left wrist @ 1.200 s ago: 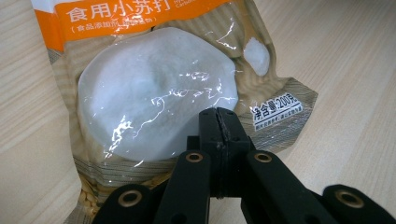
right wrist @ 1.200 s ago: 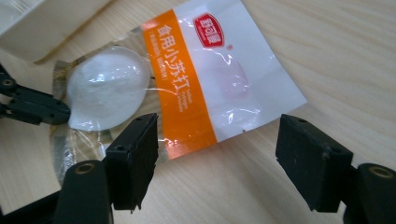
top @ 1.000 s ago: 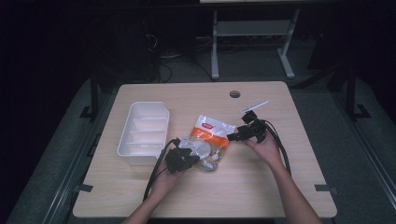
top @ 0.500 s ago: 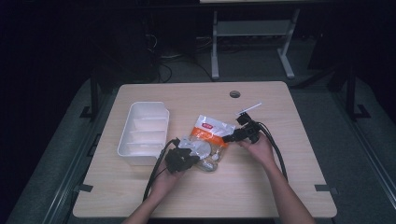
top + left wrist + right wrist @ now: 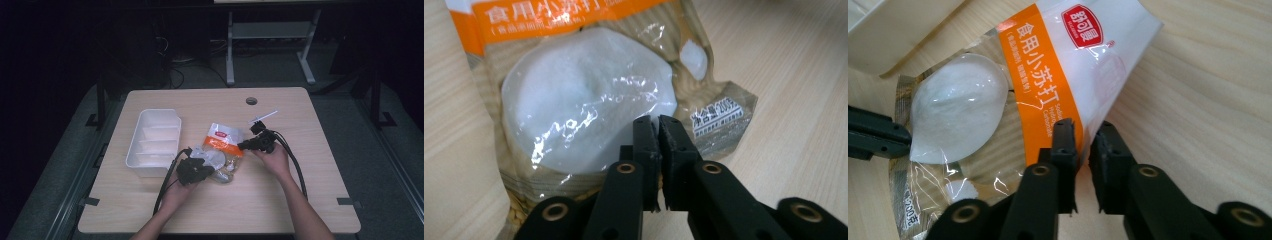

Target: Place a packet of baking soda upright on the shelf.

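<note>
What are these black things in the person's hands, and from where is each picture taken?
They are hand-held grasping tools, not a machine: a person holds one in each hand. The high view looks down on a wooden table. There the left tool and the right tool meet a plastic bag with an orange band and white powder inside. A white tray with compartments lies to its left. Each of the other two pictures comes from a camera riding on one tool. The left tool has its jaws pressed together at the bag's bottom edge. The right tool pinches the bag's side edge with a thin gap.
</note>
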